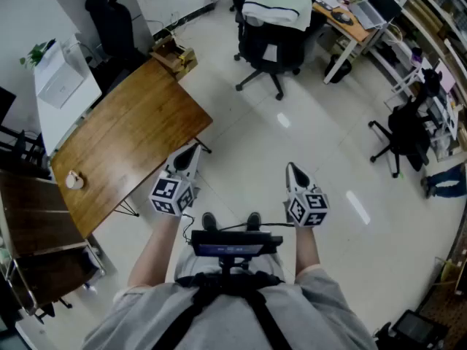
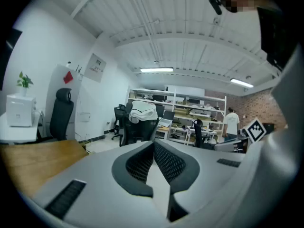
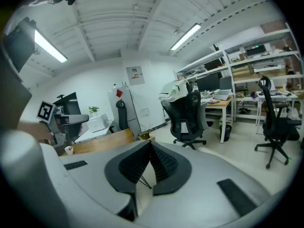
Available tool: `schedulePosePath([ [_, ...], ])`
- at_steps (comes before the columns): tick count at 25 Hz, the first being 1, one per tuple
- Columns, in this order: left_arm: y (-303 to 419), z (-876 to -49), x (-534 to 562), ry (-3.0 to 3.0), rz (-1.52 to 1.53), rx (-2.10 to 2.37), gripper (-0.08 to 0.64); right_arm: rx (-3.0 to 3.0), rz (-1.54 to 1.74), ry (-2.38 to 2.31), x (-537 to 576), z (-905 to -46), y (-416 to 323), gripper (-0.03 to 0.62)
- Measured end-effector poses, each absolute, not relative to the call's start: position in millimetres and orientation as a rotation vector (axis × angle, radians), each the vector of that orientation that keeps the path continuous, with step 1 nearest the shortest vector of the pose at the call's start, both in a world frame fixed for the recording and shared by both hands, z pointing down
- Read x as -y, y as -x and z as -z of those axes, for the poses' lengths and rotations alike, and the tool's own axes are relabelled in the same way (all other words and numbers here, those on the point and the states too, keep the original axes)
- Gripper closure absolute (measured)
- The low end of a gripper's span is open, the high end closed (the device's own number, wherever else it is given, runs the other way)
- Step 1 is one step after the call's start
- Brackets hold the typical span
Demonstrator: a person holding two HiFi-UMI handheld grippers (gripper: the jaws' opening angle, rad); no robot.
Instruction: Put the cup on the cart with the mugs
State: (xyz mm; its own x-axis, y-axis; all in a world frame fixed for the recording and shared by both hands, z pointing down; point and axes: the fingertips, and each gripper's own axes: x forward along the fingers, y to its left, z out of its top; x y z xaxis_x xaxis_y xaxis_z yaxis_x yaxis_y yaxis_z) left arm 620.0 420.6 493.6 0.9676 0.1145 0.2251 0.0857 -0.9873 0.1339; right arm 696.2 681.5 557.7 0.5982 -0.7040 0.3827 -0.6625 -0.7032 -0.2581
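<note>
Standing cup (image 1: 73,180): small and pale, alone on the wooden table (image 1: 131,137), close to the table's corner on the person's left.
Axis of cup: in the right gripper view it looks upright, with its long axis vertical. It is too small to tell which way any handle points.
Contact with cup: neither gripper touches it, and both are well apart from it.
Jaws of left gripper (image 1: 193,152): closed flat against each other, the ribbed pads (image 2: 168,163) meeting at the tip, with nothing between them.
Jaws of right gripper (image 1: 292,168): likewise pressed together and empty.
Pose of left hand: the forearm reaches forward from the body and the gripper tips slightly downward. Its tip is over the floor (image 1: 248,144), just beside the table's long edge nearest the person.
Pose of right hand: the forearm runs roughly parallel to the left one and the gripper also tilts a little downward. It is farther from the table, over bare tiles.
Marker cubes: the left marker cube (image 1: 168,195) sits nearer the table and the right marker cube (image 1: 306,208) farther off. Both sit behind the jaws.
</note>
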Motion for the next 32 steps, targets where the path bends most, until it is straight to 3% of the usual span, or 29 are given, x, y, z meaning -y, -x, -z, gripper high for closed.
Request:
schedulePosePath([
  [32, -418.6, -477.4, -173.9, -2.935, -0.351, 0.685, 0.557, -2.042, 0.615, 2.411, -338.0, -523.7, -600.2, 0.591],
])
